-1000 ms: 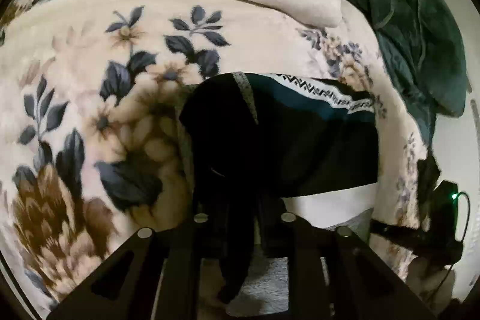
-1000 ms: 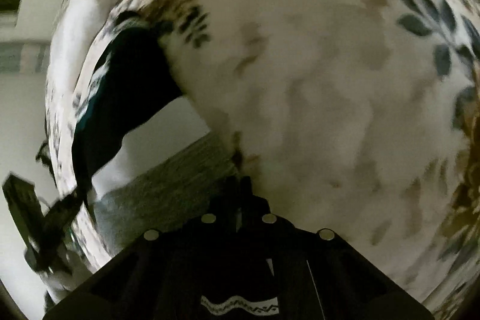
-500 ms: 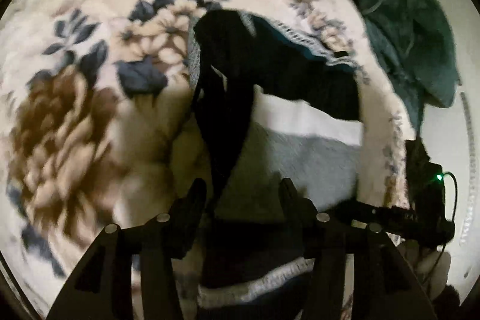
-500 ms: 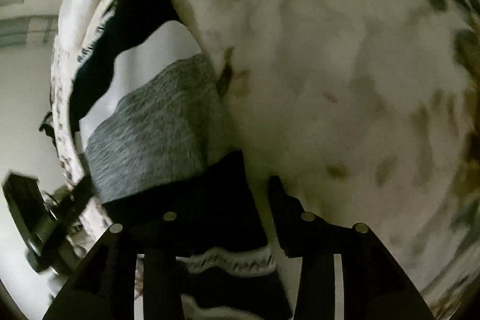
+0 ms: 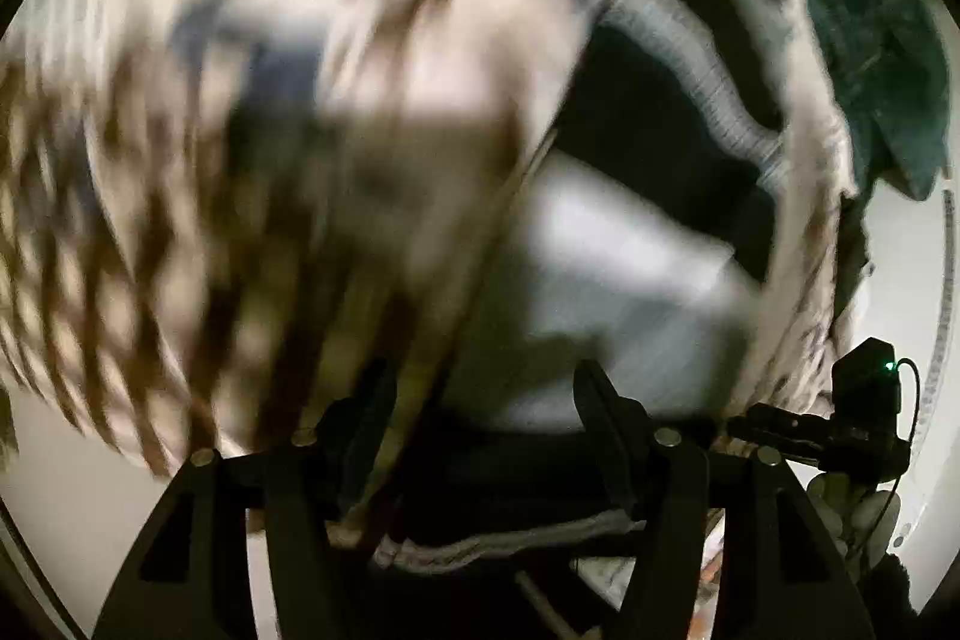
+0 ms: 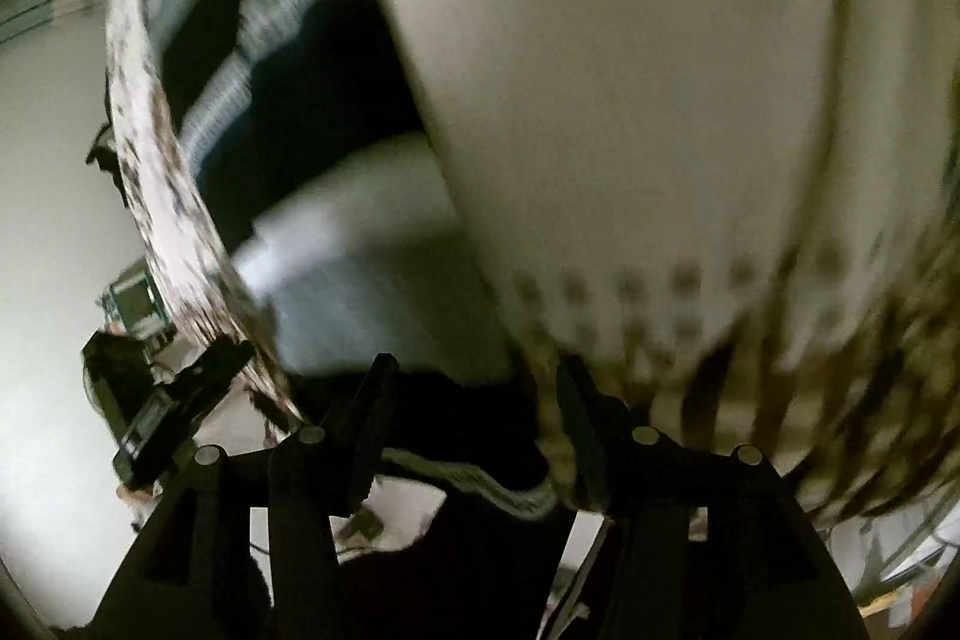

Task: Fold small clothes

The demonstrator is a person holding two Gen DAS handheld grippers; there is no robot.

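Two grippers were over one garment, and both pictures were strongly blurred. In the left wrist view, the left gripper (image 5: 486,412) stood at the bottom with its fingers spread wide and nothing held between them. Under and between these fingers lay the dark hem of the sweater (image 5: 600,292), with a pale patterned band (image 5: 498,541) along its edge. The right gripper (image 6: 474,400) in the right wrist view was the same: fingers wide apart, empty, above the dark hem and the same pale band (image 6: 480,484). Farther from the grippers, the sweater showed a grey stripe, then a white stripe (image 6: 354,214), then a dark part with another light patterned band (image 5: 708,82). It lay spread on the floral blanket (image 5: 252,172), close to the blanket's edge. The blanket was cream with brown and dark blue flowers, and it filled most of both views. At the right edge of the left wrist view, the black body of the other gripper (image 5: 852,418) was seen with a small green light. Behind the sweater, at the far top right, lay a dark green cloth (image 5: 864,16).
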